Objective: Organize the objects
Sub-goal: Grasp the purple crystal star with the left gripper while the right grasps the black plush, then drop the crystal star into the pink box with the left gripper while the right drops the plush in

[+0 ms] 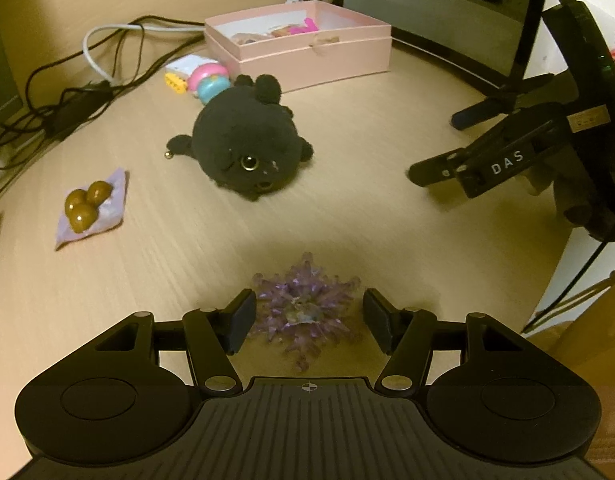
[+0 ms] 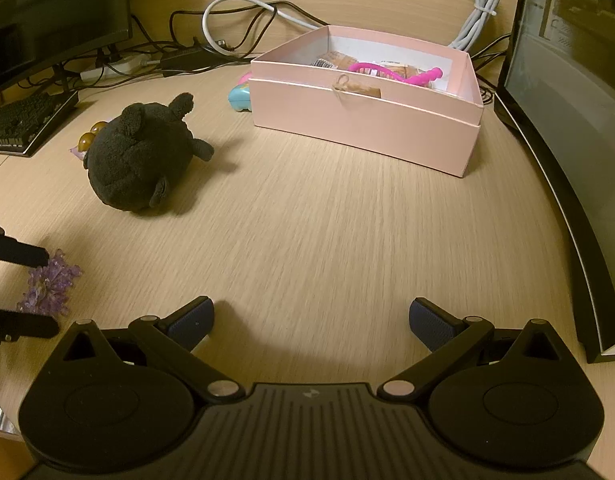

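My left gripper (image 1: 309, 320) is open, its fingers on either side of a purple crystal cluster (image 1: 305, 310) lying on the wooden desk; the cluster also shows in the right wrist view (image 2: 51, 286). A black plush toy (image 1: 247, 148) lies mid-desk, also seen in the right wrist view (image 2: 137, 160). A pink open box (image 2: 367, 120) holding a pink clip (image 2: 391, 72) and packets stands behind. My right gripper (image 2: 311, 324) is open and empty above bare desk; it shows in the left wrist view (image 1: 431, 170).
A packet with brown balls (image 1: 89, 204) lies at left. A pastel toy (image 1: 207, 80) and a yellow block (image 1: 176, 81) sit by the box. Cables (image 1: 95, 64) run along the back. A monitor (image 2: 579, 120) stands right, a keyboard (image 2: 23, 124) left.
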A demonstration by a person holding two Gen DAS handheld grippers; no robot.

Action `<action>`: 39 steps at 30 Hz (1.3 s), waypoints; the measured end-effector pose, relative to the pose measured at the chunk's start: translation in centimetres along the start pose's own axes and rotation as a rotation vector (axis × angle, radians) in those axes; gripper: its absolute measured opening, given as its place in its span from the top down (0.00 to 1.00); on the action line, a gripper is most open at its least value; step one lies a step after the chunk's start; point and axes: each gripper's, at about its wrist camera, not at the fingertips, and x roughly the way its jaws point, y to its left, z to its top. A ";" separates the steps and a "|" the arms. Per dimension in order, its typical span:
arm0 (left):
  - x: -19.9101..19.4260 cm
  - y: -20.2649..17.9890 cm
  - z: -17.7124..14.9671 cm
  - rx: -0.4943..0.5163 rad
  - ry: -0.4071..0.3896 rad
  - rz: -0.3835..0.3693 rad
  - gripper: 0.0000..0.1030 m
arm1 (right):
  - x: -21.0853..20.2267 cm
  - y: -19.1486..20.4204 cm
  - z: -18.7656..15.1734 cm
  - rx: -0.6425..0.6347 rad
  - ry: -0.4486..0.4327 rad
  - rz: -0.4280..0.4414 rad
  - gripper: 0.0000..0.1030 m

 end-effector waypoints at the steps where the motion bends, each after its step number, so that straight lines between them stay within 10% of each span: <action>1: 0.0 0.0 0.0 -0.008 -0.003 0.001 0.37 | 0.0 0.0 0.0 0.000 0.000 0.000 0.00; 19: -5.3 4.9 -1.2 -0.458 -0.014 0.050 0.43 | 2.3 8.8 10.2 0.005 -0.056 0.199 0.00; 24: -6.6 4.9 -1.3 -0.469 -0.045 0.039 0.43 | 4.0 10.0 11.0 -0.005 0.037 0.159 0.37; 27: -6.6 4.8 -0.6 -0.451 -0.053 0.026 0.43 | 1.5 8.9 10.8 0.010 0.030 0.185 0.37; 39: -4.3 5.4 13.7 -0.363 -0.271 -0.005 0.43 | -10.0 0.0 8.0 0.038 -0.193 -0.010 0.37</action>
